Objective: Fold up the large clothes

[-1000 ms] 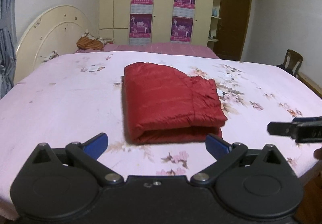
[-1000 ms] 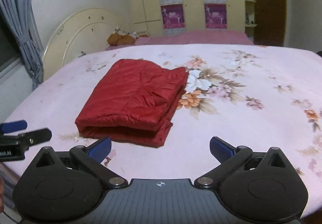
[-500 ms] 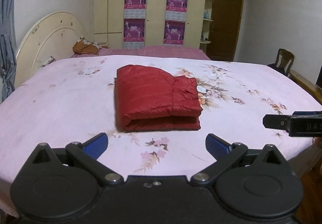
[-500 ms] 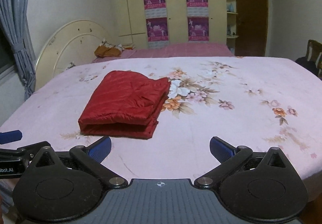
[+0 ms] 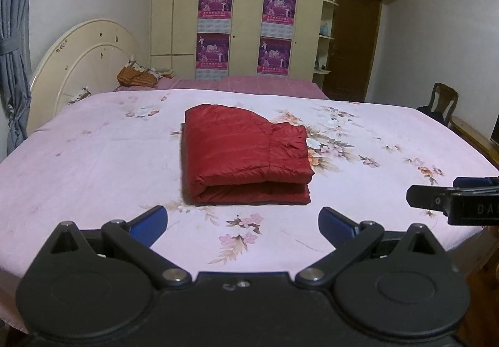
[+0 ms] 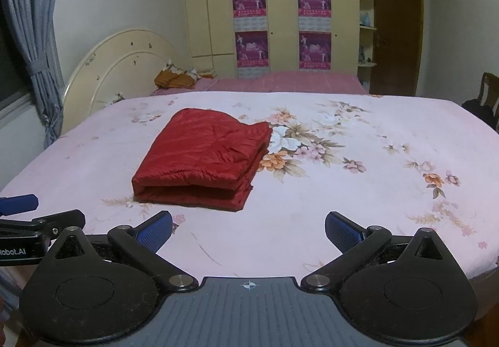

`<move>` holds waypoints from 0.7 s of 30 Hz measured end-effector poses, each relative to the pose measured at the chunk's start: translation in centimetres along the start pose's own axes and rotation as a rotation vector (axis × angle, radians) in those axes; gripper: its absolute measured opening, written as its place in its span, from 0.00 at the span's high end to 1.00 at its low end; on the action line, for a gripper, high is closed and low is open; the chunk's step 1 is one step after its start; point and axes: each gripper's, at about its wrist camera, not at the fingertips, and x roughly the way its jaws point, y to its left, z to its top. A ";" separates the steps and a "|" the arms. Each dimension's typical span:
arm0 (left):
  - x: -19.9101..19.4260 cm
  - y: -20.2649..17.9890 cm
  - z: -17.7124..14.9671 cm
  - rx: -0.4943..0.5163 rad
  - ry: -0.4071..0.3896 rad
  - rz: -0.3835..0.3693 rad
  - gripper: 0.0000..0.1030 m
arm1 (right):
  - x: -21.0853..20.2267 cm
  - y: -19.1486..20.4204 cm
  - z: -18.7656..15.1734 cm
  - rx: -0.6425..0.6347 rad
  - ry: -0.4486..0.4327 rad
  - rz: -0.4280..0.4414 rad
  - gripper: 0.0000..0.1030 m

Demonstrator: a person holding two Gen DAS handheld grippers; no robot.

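Observation:
A red padded jacket [image 5: 244, 153] lies folded into a thick rectangle on the pink floral bedsheet [image 5: 93, 159]; it also shows in the right wrist view [image 6: 202, 159]. My left gripper [image 5: 243, 217] is open and empty, held above the bed's near edge, short of the jacket. My right gripper [image 6: 248, 227] is open and empty, also near the front edge. The right gripper's fingers [image 5: 436, 198] show at the right edge of the left wrist view. The left gripper's fingers [image 6: 40, 219] show at the left of the right wrist view.
A cream headboard [image 5: 84, 66] stands at the left. A wardrobe with purple posters [image 5: 246, 31] fills the back wall. A brown door [image 5: 352, 44], a wooden chair [image 5: 439, 103] at the right, and a grey curtain [image 5: 15, 44] at the left.
Both grippers have drawn back from the jacket toward the bed's front edge and risen; the jacket looks smaller and farther. It lies unmoved. Both stay open.

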 end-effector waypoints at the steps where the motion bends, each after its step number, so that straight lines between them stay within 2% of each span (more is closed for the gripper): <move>1: 0.0 0.0 0.0 0.000 -0.001 -0.001 0.00 | 0.0 0.0 0.0 0.000 0.000 0.001 0.00; 21: 0.0 -0.3 0.2 0.008 -0.003 -0.005 0.00 | -0.1 -0.6 0.1 0.000 -0.012 0.008 0.00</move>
